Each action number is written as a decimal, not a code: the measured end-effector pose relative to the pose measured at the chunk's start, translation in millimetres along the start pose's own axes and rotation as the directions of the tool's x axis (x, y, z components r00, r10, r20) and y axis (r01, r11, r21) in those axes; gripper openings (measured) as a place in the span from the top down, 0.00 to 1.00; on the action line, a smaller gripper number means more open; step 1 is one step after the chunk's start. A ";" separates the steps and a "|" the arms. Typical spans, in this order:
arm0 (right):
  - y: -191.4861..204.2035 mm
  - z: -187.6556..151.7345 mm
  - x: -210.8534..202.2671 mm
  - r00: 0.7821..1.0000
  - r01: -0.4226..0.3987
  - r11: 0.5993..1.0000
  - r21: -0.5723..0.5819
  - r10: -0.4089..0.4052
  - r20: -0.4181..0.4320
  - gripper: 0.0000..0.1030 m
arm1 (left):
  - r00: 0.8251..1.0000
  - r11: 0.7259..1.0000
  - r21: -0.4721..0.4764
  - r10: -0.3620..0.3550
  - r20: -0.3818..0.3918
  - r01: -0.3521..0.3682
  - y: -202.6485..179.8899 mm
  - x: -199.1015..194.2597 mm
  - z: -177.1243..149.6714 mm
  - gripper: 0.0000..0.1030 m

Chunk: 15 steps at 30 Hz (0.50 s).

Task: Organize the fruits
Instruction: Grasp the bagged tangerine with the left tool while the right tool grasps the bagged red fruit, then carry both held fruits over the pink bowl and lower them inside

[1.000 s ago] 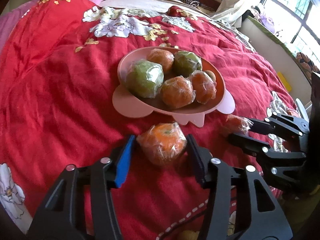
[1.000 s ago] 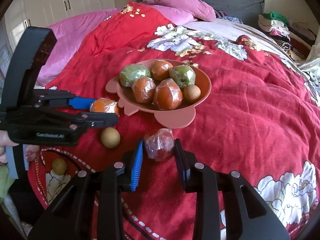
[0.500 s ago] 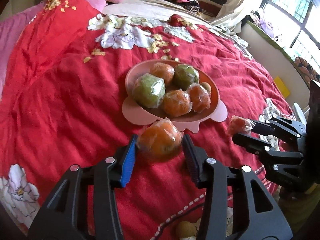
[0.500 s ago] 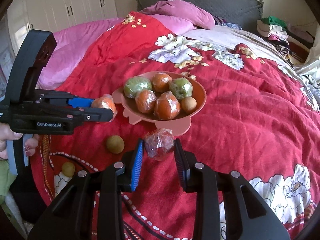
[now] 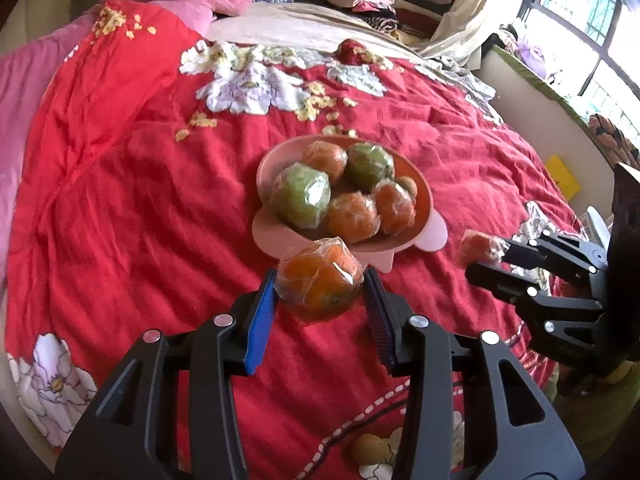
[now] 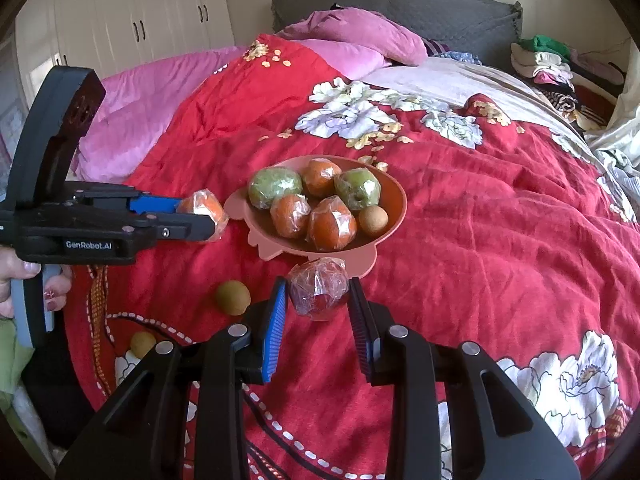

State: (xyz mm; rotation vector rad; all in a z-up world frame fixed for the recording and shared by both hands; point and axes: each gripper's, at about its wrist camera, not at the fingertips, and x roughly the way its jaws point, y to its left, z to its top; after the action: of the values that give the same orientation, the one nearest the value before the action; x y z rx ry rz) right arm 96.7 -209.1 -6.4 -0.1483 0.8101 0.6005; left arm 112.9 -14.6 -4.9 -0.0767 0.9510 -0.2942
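A pink bowl [image 5: 424,196] [image 6: 394,192] on the red bedspread holds several plastic-wrapped fruits, orange and green, plus one small brown fruit. My left gripper [image 5: 320,292] is shut on a wrapped orange [image 5: 320,280] and holds it in the air just before the bowl's near rim; it also shows in the right wrist view [image 6: 202,210]. My right gripper [image 6: 318,300] is shut on a wrapped dark red fruit [image 6: 318,290], lifted just short of the bowl; it shows in the left wrist view [image 5: 478,246].
Two small brown fruits lie loose on the bedspread, one [image 6: 233,297] left of my right gripper and one [image 6: 142,344] near the bed edge. Pink pillows [image 6: 360,36] and folded clothes [image 6: 560,64] lie at the far end. A window [image 5: 592,28] is to the right.
Both grippers have lifted their wrapped fruits off the bedspread and risen, so the bowl looks smaller and farther. Both stay shut on their fruits.
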 end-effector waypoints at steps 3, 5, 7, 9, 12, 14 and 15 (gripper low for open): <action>-1.8 3.5 -2.9 1.000 0.002 1.000 0.004 -0.002 0.012 0.72 | 1.000 1.000 0.013 0.001 0.014 -0.002 -3.0 -4.3 7.2 0.66; -3.8 6.8 -5.4 1.000 0.002 1.000 0.008 -0.002 0.023 0.72 | 1.000 1.000 0.020 0.000 0.023 -0.001 -4.8 -5.6 13.3 0.66; -6.0 10.3 -7.8 0.999 0.005 1.000 0.011 -0.006 0.033 0.72 | 1.000 1.000 0.024 0.002 0.026 -0.002 -6.0 -4.9 17.7 0.66; -8.7 16.1 -10.5 0.999 0.005 1.000 0.013 -0.006 0.045 0.72 | 1.000 1.000 0.029 0.000 0.028 -0.001 -7.4 -3.2 22.6 0.66; -13.3 24.5 -14.8 0.998 0.013 1.000 0.012 -0.014 0.065 0.72 | 1.000 0.999 0.037 0.001 0.028 -0.002 -9.6 1.5 31.2 0.66; -16.9 31.0 -16.3 0.997 0.020 1.000 0.009 -0.021 0.074 0.72 | 1.000 0.999 0.040 -0.002 0.027 0.001 -10.4 4.8 37.7 0.66; -18.3 33.0 -16.4 0.997 0.024 1.000 0.008 -0.025 0.076 0.72 | 1.000 0.999 0.041 -0.002 0.027 0.001 -11.1 6.1 40.0 0.66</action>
State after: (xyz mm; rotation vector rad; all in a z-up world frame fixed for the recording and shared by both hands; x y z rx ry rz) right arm 119.1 -220.1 26.3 -0.1282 0.7352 0.5769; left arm 146.3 -29.5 15.7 -0.0433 0.9181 -0.3137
